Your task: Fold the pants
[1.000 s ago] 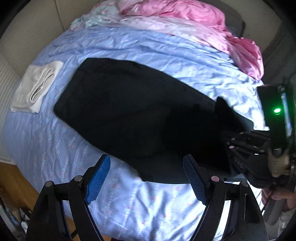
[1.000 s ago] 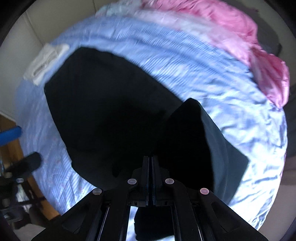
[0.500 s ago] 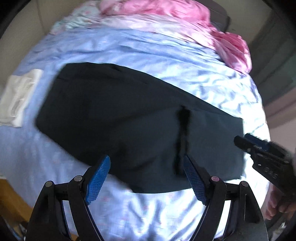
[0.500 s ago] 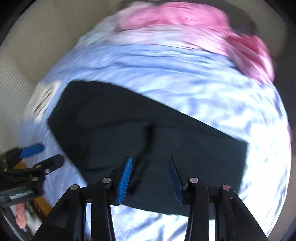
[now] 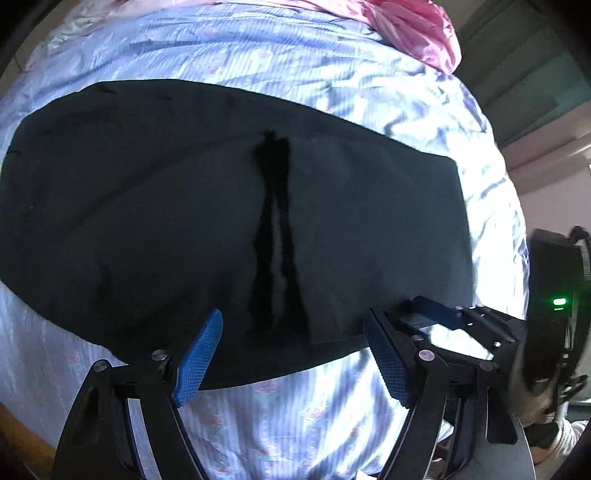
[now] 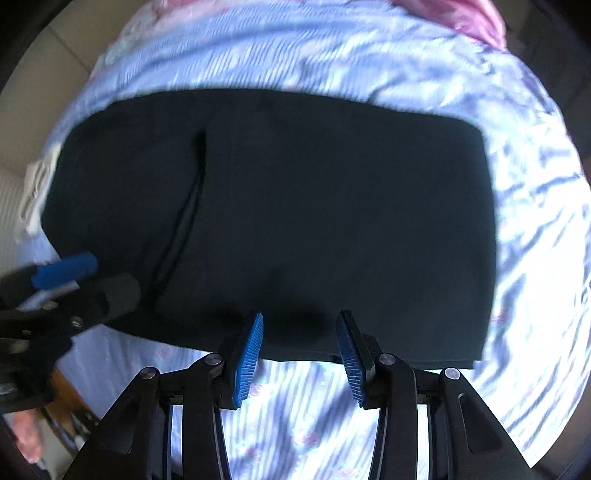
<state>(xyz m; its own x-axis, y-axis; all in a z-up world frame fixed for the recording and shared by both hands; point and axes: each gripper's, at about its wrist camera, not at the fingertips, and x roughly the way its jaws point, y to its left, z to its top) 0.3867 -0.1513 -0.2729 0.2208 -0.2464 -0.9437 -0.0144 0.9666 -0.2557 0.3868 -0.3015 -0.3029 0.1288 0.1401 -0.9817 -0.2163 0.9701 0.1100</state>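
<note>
The bed [image 5: 332, 66] fills most of both views, covered in a pale blue striped sheet with small pink flowers; no readable writing or brand shows anywhere on it. A pink quilt [image 5: 413, 26] is bunched at its far edge.

The black pants [image 5: 184, 221] lie flat on the sheet, folded over into a wide band whose long axis runs left to right across the bed. In the right wrist view the same pants [image 6: 332, 221] show a straight, squared-off end at the right, and a vertical seam or fold edge left of centre. No label can be made out on the dark cloth.

A white folded cloth [image 6: 37, 184] peeks out past the left end of the pants, blurred.

The left claw [image 5: 293, 354] hangs just over the near edge of the pants with its blue pads [image 5: 199, 358] spread wide, gripping nothing. The right claw [image 6: 301, 349] sits over the same near edge further right, likewise parted and empty.
</note>
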